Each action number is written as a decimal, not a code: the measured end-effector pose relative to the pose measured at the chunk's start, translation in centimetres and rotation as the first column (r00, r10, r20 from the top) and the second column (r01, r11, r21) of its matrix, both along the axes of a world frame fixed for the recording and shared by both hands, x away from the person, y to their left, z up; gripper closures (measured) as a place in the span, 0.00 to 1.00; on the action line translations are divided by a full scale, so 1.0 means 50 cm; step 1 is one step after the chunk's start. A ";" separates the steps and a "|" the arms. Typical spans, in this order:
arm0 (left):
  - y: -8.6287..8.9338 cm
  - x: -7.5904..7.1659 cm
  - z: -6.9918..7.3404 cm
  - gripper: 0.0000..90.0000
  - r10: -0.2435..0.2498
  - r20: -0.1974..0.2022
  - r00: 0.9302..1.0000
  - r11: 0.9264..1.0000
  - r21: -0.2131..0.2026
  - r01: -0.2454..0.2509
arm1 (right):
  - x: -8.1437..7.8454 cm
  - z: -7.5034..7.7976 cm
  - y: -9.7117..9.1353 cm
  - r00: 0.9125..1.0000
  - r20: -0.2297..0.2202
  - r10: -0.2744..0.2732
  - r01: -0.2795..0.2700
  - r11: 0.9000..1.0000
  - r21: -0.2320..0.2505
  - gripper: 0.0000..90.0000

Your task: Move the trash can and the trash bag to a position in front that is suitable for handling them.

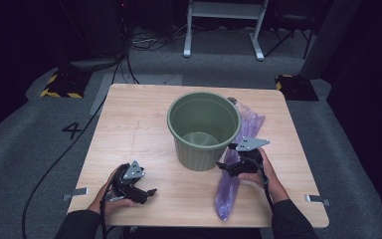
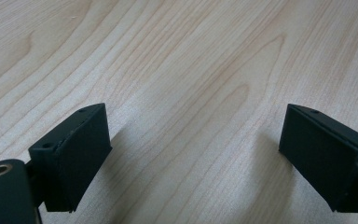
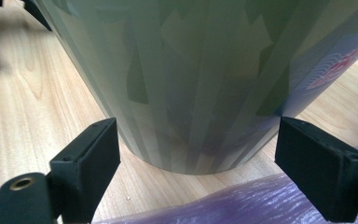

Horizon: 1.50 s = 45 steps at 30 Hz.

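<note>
Left gripper (image 1: 151, 191) low over the near left part of the wooden table (image 1: 129, 129), held in the person's left hand (image 1: 110, 196), jaws spread wide with only bare wood grain between them in the left gripper view (image 2: 193, 158). Well apart from the green ribbed bin (image 1: 204, 129), upright near the table's middle, open mouth up. Right of the bin, touching its side: a purple plastic bag (image 1: 229, 191), lying long from the far right of the bin to the near edge. Right gripper (image 1: 222, 166) just above the bag, beside the bin's base, jaws wide and gripping nothing; bin wall (image 3: 191, 84) close ahead between them, purple bag (image 3: 223, 205) below.
</note>
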<state>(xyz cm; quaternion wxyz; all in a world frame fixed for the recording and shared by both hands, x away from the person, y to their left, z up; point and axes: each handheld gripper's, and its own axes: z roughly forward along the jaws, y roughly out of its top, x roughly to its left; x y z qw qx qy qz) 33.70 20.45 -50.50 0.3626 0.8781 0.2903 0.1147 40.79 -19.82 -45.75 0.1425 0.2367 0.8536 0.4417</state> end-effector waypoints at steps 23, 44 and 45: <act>0.000 0.000 0.000 0.09 0.001 -0.001 1.000 1.000 -0.001 -0.001 | -0.087 0.016 -0.080 0.997 0.072 -0.012 0.016 0.998 -0.055 0.25; 0.000 0.000 0.000 0.09 0.001 -0.001 1.000 1.000 -0.001 -0.001 | -0.177 -0.074 -0.011 0.977 -0.019 0.213 -0.214 0.973 -0.090 0.57; 0.000 0.000 0.000 0.09 0.001 -0.001 1.000 1.000 -0.001 -0.001 | -0.177 -0.074 -0.011 0.977 -0.019 0.213 -0.214 0.973 -0.090 0.57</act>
